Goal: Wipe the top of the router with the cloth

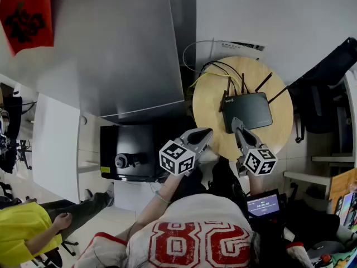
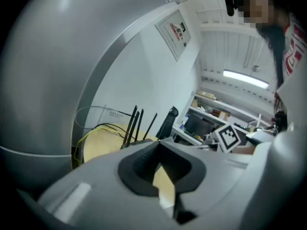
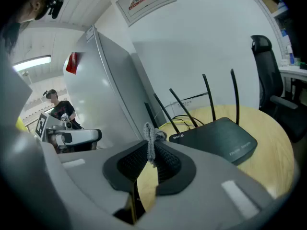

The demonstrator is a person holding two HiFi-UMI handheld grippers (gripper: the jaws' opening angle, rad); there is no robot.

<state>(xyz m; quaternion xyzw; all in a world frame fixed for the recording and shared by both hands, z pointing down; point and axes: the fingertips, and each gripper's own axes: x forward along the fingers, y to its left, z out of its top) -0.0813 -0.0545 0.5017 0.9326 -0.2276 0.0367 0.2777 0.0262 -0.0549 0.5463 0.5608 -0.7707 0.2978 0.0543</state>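
By the router [image 1: 250, 110], right gripper [image 1: 235, 121] clamped on cloth [image 3: 150, 138]; left gripper [image 1: 207, 131] alongside, jaws together.

The left gripper [image 1: 204, 133] was held out in front of the chest, angled forward and to the right. The left marker cube [image 1: 177, 157] sat at the end nearest the body. Its jaws met at the tips with nothing between them. The bare left forearm [image 1: 152, 208] ran up to it from the torso, with a thin band round the wrist. The right gripper [image 1: 236, 123] was held just beside it, angled forward and slightly left, with the right marker cube [image 1: 259, 161] at its near end. The two tips leaned toward each other but were apart. Its jaws were closed on a thin grey twist of cloth [image 3: 151, 137] that stuck out past the pads. The right arm was mostly hidden.
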